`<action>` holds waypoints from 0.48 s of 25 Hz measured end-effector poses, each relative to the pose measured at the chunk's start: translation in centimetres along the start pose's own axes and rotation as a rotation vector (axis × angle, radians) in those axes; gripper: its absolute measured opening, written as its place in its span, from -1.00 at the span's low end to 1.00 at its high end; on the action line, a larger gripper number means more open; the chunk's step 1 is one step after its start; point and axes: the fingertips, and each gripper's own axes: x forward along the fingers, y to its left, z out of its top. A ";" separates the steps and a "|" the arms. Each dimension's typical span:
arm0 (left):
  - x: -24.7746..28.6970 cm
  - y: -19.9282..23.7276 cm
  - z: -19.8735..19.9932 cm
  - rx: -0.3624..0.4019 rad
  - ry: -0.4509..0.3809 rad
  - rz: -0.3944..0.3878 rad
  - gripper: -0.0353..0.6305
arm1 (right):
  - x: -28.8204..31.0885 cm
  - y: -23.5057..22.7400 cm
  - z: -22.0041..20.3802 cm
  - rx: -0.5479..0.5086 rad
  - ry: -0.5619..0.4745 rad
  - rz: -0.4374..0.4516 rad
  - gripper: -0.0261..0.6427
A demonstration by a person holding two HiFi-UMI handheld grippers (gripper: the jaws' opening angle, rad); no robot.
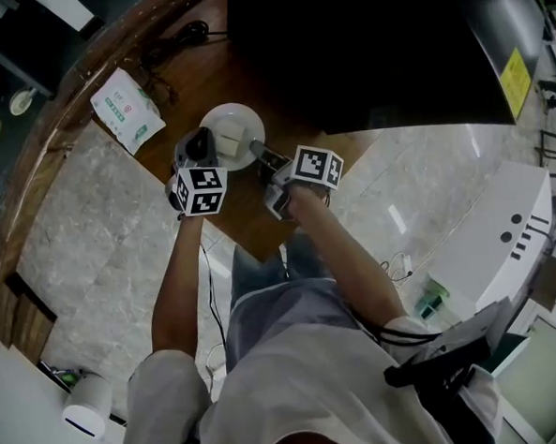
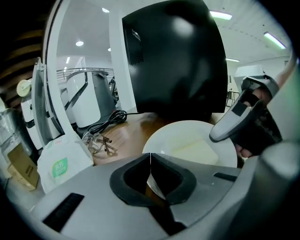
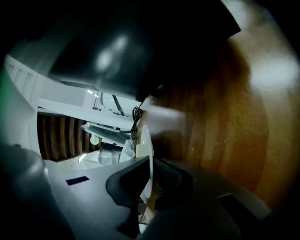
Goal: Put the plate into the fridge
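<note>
Plate (image 1: pixel 223 119), white and round, lies on the brown wooden worktop (image 1: pixel 245 218) in my head view, close to a glossy black cabinet (image 1: pixel 371 51). My left tongs (image 1: pixel 203 148) and right tongs (image 1: pixel 257 153) flank it. In the left gripper view, the dark pads meet tip to tip at the plate's near rim, and a pale squarish slab (image 2: pixel 192 150) lies on the smooth plate. In the right gripper view, the pads pinch the plate's thin rim, seen edge-on.

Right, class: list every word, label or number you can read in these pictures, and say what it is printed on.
White packet on the wooden table: green label, print too small to read.
Yellow label on the black fridge: too blurred to read.
No other text can be read in any view.
</note>
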 end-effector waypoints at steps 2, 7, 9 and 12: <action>-0.9 -1.2 -0.4 -0.047 0.000 -0.019 -0.84 | -1.3 0.0 -0.6 -0.012 0.010 0.000 -0.85; -4.0 -6.3 0.1 -0.097 0.003 -0.098 -0.84 | -7.1 -0.9 -1.8 -0.016 0.022 0.010 -0.85; -4.9 -9.2 0.8 -0.070 -0.007 -0.115 -0.84 | -10.1 -1.6 -1.8 -0.011 0.013 0.020 -0.85; -6.4 -14.2 1.7 -0.075 -0.014 -0.128 -0.84 | -15.2 -3.0 -2.0 -0.004 -0.002 0.030 -0.85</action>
